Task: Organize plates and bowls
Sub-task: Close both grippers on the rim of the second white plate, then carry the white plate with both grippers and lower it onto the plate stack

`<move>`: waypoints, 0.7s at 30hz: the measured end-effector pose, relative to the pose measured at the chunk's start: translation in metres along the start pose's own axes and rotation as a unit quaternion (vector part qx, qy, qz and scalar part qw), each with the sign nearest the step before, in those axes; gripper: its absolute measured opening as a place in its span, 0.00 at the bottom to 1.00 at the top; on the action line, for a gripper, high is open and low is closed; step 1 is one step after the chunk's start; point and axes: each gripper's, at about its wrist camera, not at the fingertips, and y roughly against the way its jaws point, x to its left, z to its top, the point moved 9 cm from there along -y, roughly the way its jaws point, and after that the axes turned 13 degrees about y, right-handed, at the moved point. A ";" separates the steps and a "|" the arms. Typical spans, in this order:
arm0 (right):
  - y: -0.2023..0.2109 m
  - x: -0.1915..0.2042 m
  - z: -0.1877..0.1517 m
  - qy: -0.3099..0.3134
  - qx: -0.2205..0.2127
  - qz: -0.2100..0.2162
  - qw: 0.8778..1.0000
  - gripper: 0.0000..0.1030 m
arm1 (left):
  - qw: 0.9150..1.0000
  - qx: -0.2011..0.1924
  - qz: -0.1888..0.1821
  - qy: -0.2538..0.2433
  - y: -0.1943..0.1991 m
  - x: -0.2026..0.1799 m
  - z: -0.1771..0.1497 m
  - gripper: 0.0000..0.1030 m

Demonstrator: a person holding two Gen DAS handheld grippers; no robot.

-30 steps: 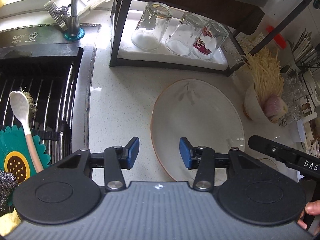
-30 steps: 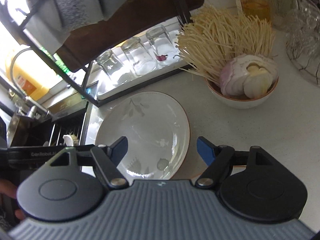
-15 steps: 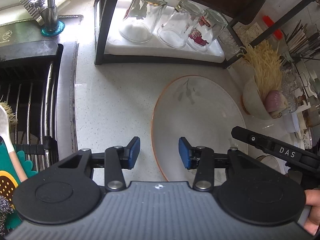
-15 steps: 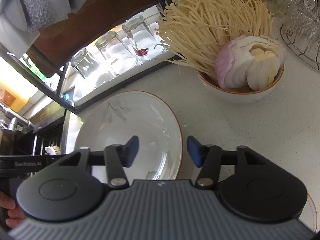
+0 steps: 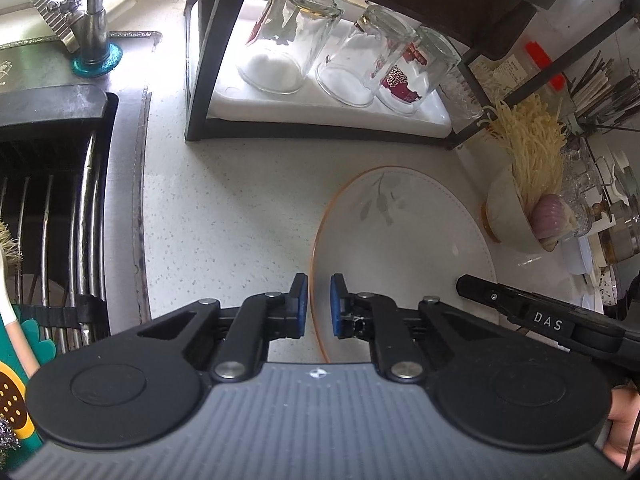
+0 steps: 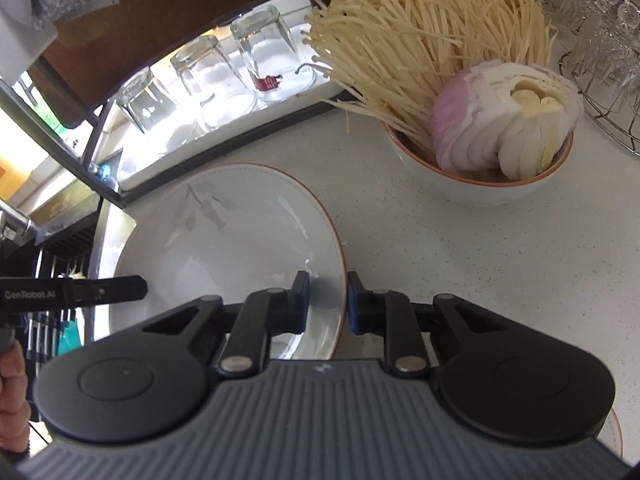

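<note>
A white plate (image 5: 404,240) with an orange rim and a faint leaf print lies on the pale speckled desk (image 5: 232,208), and everything else is easiest placed from it. The left gripper (image 5: 319,304) sits at the plate's rim on the side toward the sink (image 5: 52,208), its blue pads (image 5: 303,300) drawn in narrow with the orange edge running through the slim gap between them; whether the pads actually press the rim I cannot tell. The right gripper (image 6: 327,302) is at the opposite edge of the plate (image 6: 224,232), one pad over the plate's inner surface and the other outside over the desk (image 6: 460,256), the rim passing between them, the jaws narrowed around it with a little space showing. Behind the plate stands a black-framed rack (image 5: 200,80) holding a white tray with three clear glasses (image 5: 288,40) turned upside down. Just beside the plate, on the side away from the sink, is a white bowl (image 6: 476,184) with an orange rim, filled with a bunch of enoki mushrooms (image 6: 420,36) and a sliced purple onion (image 6: 504,116). Beyond the bowl a wire basket (image 6: 600,100) holds cut-glass pieces. On the sink side, a faucet (image 5: 94,8) rises behind the basin, and a wire rack lies across the sink with a white spoon (image 5: 12,320) and a teal flower-shaped item (image 5: 16,380) near its front.
</note>
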 end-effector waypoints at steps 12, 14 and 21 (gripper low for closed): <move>0.016 -0.005 0.005 0.009 -0.016 0.025 1.000 0.17 | 1.000 -0.009 0.014 0.003 0.009 -0.010 -0.005 0.12; 0.023 -0.005 0.008 0.011 -0.023 0.029 0.999 0.17 | 1.000 -0.015 0.015 0.006 0.015 -0.014 -0.005 0.12; 0.048 -0.008 0.013 0.017 -0.049 0.043 0.998 0.16 | 0.999 -0.035 0.013 0.014 0.041 -0.030 -0.006 0.12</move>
